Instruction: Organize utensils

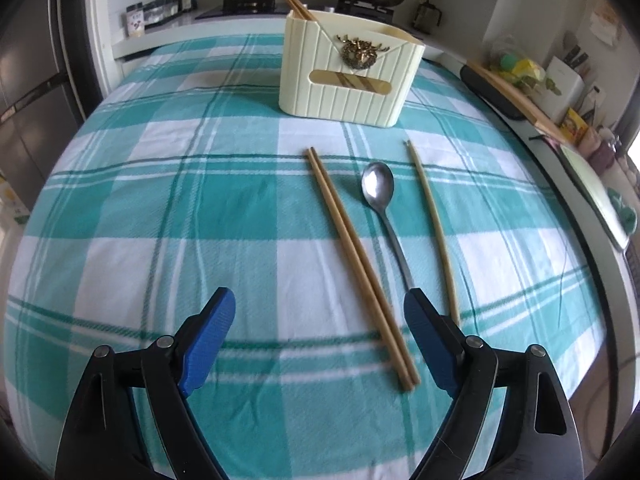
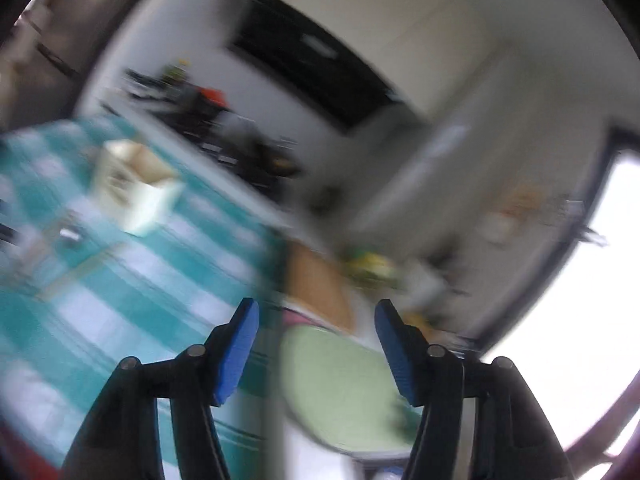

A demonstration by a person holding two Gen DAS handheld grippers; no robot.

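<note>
Left hand-held gripper [image 1: 319, 322] spread wide, nothing between its blue pads, holding nothing, hovering over the checked teal-and-white surface [image 1: 160, 208]. Brown chopstick pair [image 1: 358, 258] lies in the gap toward the right pad, running to 11 o'clock. Spoon [image 1: 383, 204] just right of the pair, bowl at 12, handle end hidden behind the right pad. Pale chopsticks [image 1: 434, 232] further right, near the spoon. Cream ribbed holder [image 1: 352, 80] at 12 o'clock, well apart, with chopsticks [image 1: 298, 7] sticking out of its back left corner; brass emblem on the front, no readable writing. Right hand-held gripper [image 2: 317, 326] partly open, empty; view heavily blurred, holder [image 2: 136, 184] at 10 o'clock.
</note>
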